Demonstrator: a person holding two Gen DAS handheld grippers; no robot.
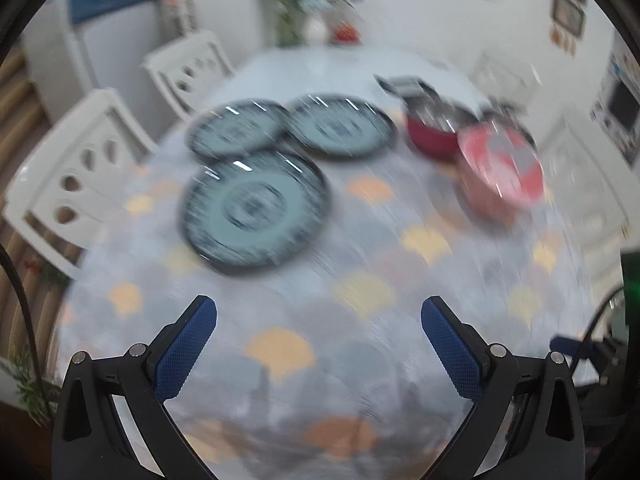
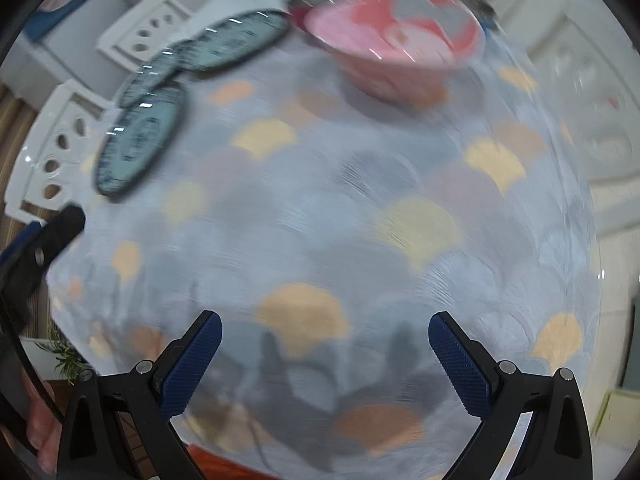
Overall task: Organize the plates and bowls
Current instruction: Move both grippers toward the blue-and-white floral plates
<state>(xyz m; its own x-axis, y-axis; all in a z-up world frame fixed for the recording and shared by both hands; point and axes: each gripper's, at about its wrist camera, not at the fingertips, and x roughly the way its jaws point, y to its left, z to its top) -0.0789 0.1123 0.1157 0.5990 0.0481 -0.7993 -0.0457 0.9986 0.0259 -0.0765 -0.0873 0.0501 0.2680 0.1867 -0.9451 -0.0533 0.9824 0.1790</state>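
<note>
Three teal plates with dark patterned rims lie on the tablecloth: a large near one [image 1: 256,210] [image 2: 138,140], a left far one [image 1: 236,128] and a right far one [image 1: 340,126] [image 2: 236,42]. Right of them stand a dark red bowl [image 1: 434,134] and a pink bowl [image 1: 502,168] [image 2: 396,38]. My left gripper [image 1: 319,310] hovers open over bare cloth, well short of the plates. Open too, my right gripper [image 2: 325,324] hangs above the cloth, the pink bowl far ahead. Both views are motion-blurred.
White chairs [image 1: 80,176] [image 2: 52,148] stand along the table's left side. A patterned cloth with shell shapes [image 1: 360,292] covers the table. A plant and small items [image 1: 288,4] sit at the far end. The left gripper's finger [image 2: 60,232] shows at the right view's left edge.
</note>
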